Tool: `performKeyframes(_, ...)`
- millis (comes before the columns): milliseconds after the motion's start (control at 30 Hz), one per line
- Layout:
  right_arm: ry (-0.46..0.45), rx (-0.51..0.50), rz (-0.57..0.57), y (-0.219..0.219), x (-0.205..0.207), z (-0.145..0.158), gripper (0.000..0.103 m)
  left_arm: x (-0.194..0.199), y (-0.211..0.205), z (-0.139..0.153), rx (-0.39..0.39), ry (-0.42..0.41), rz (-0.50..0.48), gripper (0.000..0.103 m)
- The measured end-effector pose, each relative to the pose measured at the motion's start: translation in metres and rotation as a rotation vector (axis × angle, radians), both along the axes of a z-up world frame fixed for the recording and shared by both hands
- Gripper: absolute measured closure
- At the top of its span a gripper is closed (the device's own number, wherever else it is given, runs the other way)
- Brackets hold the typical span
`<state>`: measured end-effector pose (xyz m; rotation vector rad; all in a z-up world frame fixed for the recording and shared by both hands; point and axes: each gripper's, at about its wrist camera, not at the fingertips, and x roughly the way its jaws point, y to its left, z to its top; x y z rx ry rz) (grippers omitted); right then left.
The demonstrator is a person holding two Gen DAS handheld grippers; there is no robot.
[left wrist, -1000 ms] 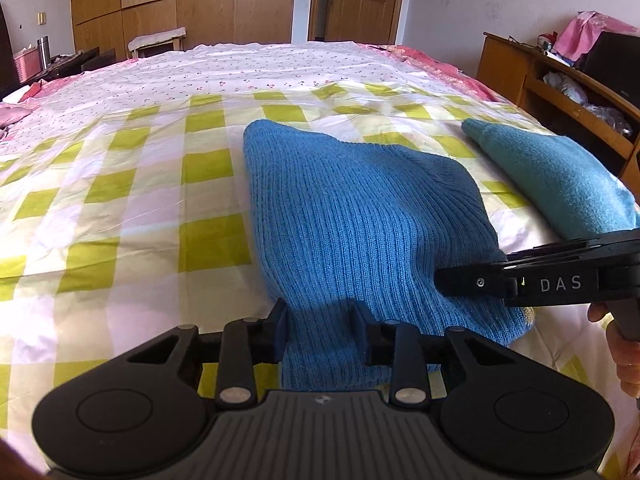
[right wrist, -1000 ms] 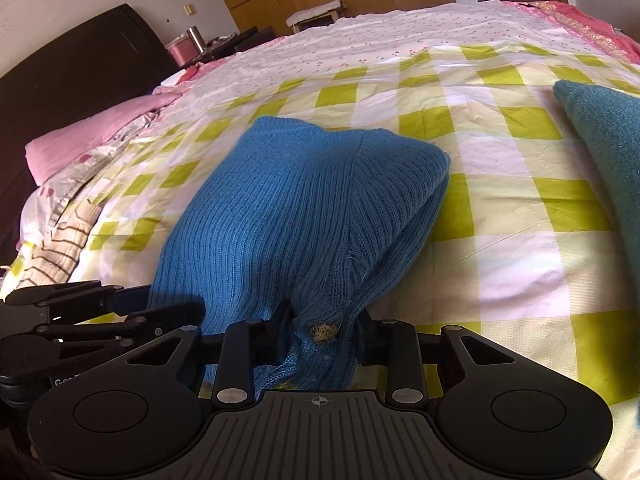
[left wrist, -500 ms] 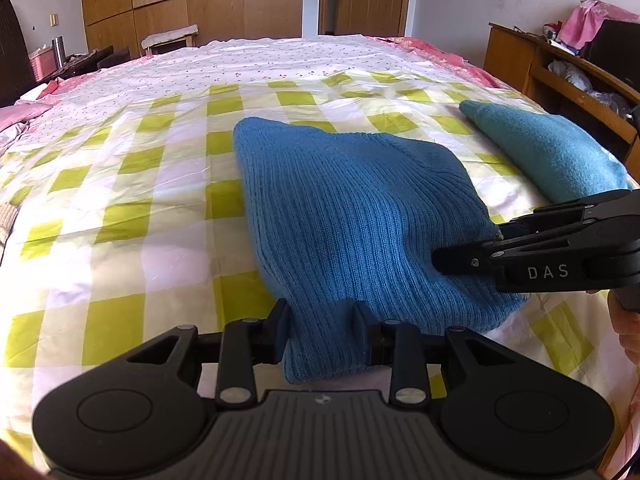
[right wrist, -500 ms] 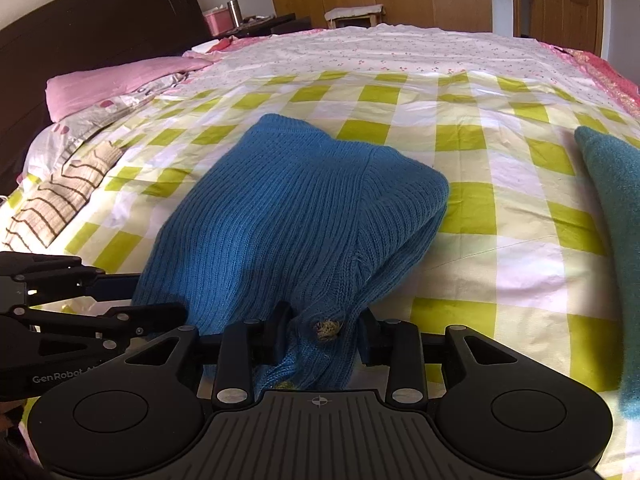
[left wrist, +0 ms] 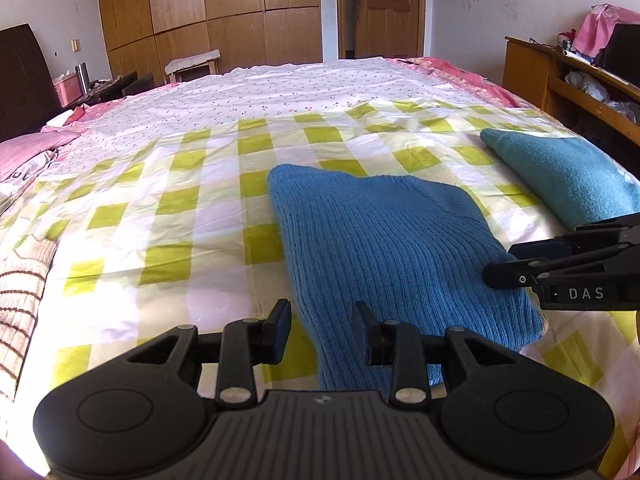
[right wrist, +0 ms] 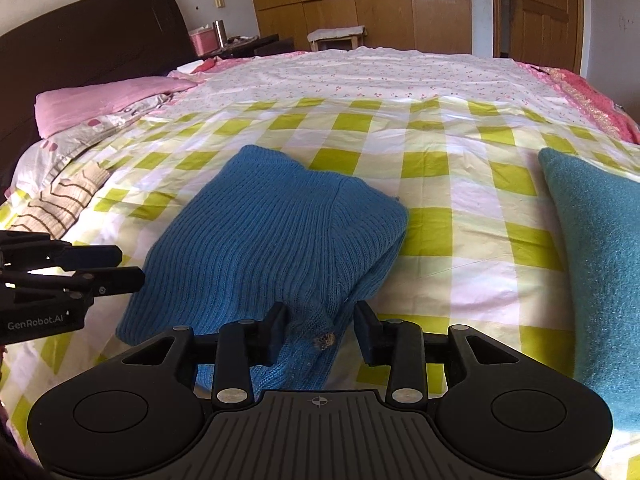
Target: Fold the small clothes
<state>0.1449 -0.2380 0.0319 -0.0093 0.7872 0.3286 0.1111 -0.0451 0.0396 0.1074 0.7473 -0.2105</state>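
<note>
**Mira:** Green-and-white checked sheet (left wrist: 168, 204) over a wide bed, wardrobe doors (left wrist: 208, 12) and a wooden door behind, a dark headboard (right wrist: 92, 36) to one side. What has changed on it?

**Tom:** The right gripper (right wrist: 320, 326). Its jaws have just been opening. A second ago they pinched the near corner of the blue knitted sweater (right wrist: 276, 240); now the right-hand pad stands clear of the wool, and the corner with its frayed spot merely lies between them.

**Mira:** And the left gripper (left wrist: 320, 326)?

**Tom:** Its jaws stand apart too. A second ago the sweater's near edge filled the gap; now the left pad has bare sheet beside it and only the right pad seems to touch the knit. Nothing is gripped, as far as he can judge.

**Mira:** So where is the sweater?

**Tom:** Folded, lying flat on the checked sheet just ahead of both grippers, with a teal garment (left wrist: 568, 176) near it on the right, apart from it.

**Mira:** Meaning?

**Tom:** This fold looks set down and released. Either another fold follows or this piece is done.

**Mira:** Anything else around?

**Tom:** A pink pillow (right wrist: 104, 100) by the headboard and a wooden shelf unit (left wrist: 560, 76) with clutter.
</note>
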Motion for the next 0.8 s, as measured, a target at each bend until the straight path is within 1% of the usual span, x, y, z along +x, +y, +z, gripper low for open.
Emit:
performKeyframes(167, -0.002, -0.022, -0.011, -0.001, 0.001, -0.001, 0.067, 0.015, -0.015, 0.0, 0.021, -0.007, -0.009, 0.065)
performKeyframes(300, 0.0, -0.05, -0.018, -0.002, 0.003, -0.004, 0.067, 0.023, -0.03, -0.007, 0.038, -0.002, -0.029, 0.065)
performKeyframes(433, 0.007, -0.066, -0.021, -0.003, 0.006, -0.007, 0.067, 0.028, -0.044, -0.015, 0.084, 0.009, -0.06, 0.065)
performKeyframes(500, 0.007, -0.072, -0.023, -0.002, 0.007, -0.008, 0.067, 0.029, -0.046, -0.017, 0.097, 0.01, -0.066, 0.065)
performKeyframes(800, 0.006, -0.082, -0.024, -0.002, 0.008, -0.009, 0.066, 0.029, -0.047, -0.013, 0.104, 0.008, -0.075, 0.064)
